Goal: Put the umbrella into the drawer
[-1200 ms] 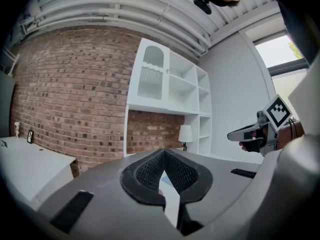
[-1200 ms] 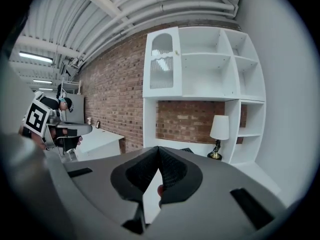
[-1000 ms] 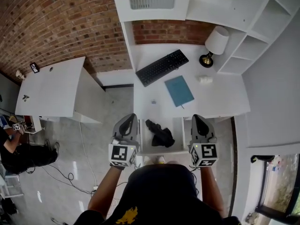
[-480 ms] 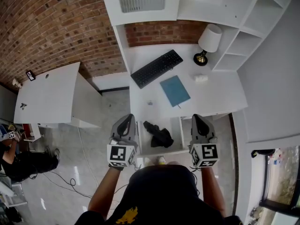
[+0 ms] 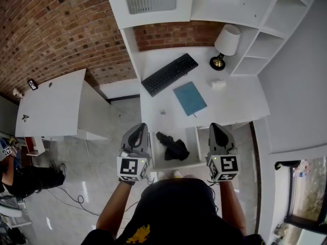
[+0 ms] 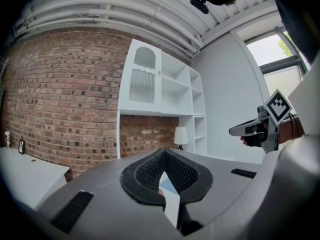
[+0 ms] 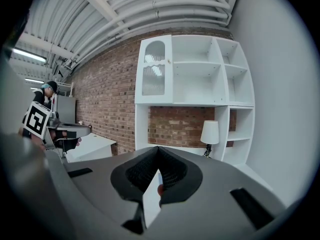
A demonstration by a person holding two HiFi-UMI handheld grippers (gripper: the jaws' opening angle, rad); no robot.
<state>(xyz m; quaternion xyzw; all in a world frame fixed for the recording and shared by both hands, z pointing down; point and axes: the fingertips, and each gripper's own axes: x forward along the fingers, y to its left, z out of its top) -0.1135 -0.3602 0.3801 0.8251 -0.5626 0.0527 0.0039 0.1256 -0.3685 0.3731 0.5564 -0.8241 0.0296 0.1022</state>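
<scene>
The black folded umbrella [image 5: 172, 147] lies inside the open white drawer [image 5: 193, 145] at the desk's front. My left gripper [image 5: 140, 128] hangs just left of the drawer and my right gripper [image 5: 214, 128] just right of it, neither touching the umbrella. Both point toward the desk. In the left gripper view the left gripper [image 6: 164, 154] has its jaws together with nothing between them. The right gripper view shows the same of the right gripper [image 7: 158, 151]. Each gripper view also catches the other gripper at its edge.
On the white desk [image 5: 240, 103] lie a black keyboard [image 5: 169, 74], a blue notebook [image 5: 190, 98] and a small white object [image 5: 218, 84], with a lamp [image 5: 225, 45] behind. Shelves rise at the back and right. A white side table [image 5: 53, 106] stands left, with cables on the floor.
Both grippers and the umbrella keep their places. Only the head view has shifted a little, so the desk sits slightly further left in the picture.
</scene>
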